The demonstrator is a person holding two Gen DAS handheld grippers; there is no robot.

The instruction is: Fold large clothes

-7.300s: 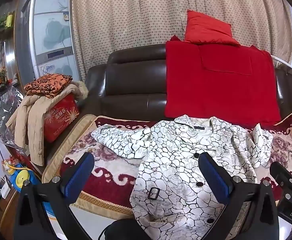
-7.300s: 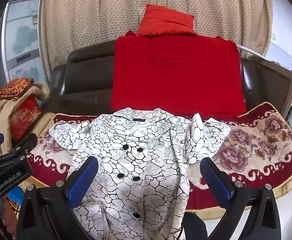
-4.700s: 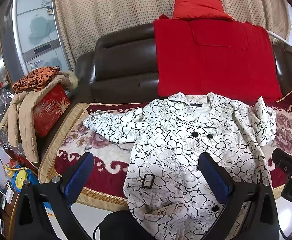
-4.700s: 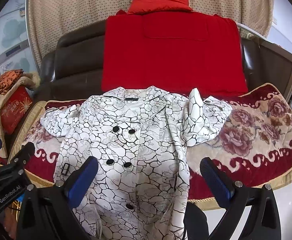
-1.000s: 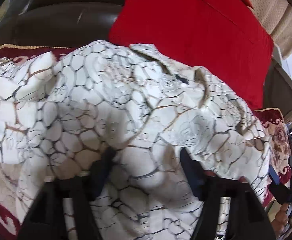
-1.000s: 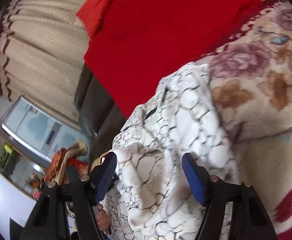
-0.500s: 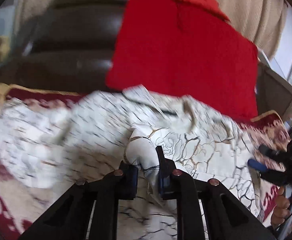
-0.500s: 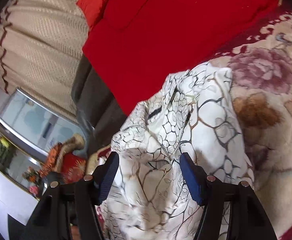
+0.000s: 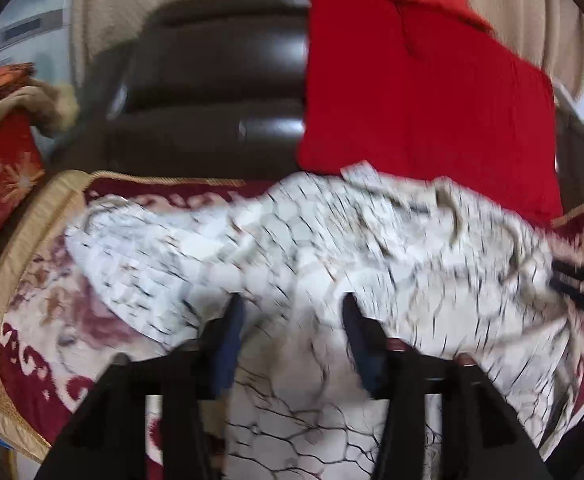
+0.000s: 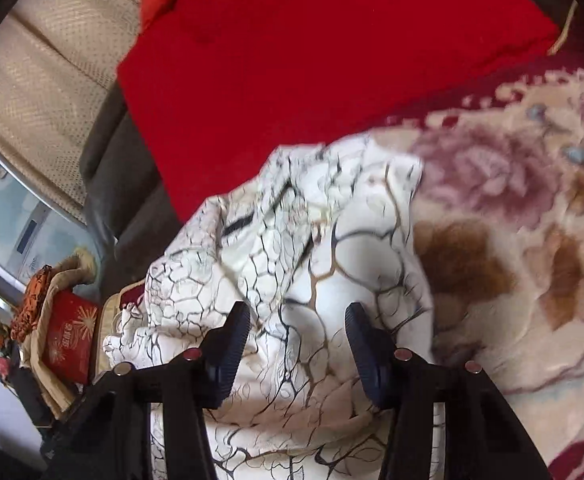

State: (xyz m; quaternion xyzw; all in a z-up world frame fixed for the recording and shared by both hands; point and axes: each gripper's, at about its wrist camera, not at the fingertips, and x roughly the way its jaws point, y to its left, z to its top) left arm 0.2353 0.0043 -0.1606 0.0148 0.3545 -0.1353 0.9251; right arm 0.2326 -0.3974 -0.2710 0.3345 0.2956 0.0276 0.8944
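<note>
the fingers (image 9: 232, 332) of the left gripper (image 9: 292, 316) and of the right gripper (image 10: 297, 332) stand parted, each with the white crackle-print coat (image 9: 331, 248) bunched between them but not clamped. the coat lies across the middle of both frames on the floral sofa cover (image 10: 531, 220), below the red cushion (image 9: 423, 92). closing now on loose folds could catch several layers, dragging the coat crooked.

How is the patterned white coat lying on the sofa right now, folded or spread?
Spread, not folded. The coat lies rumpled across the floral sofa cover, one sleeve stretched sideways; both claws straddle bunched fabric without pinching it.
</note>
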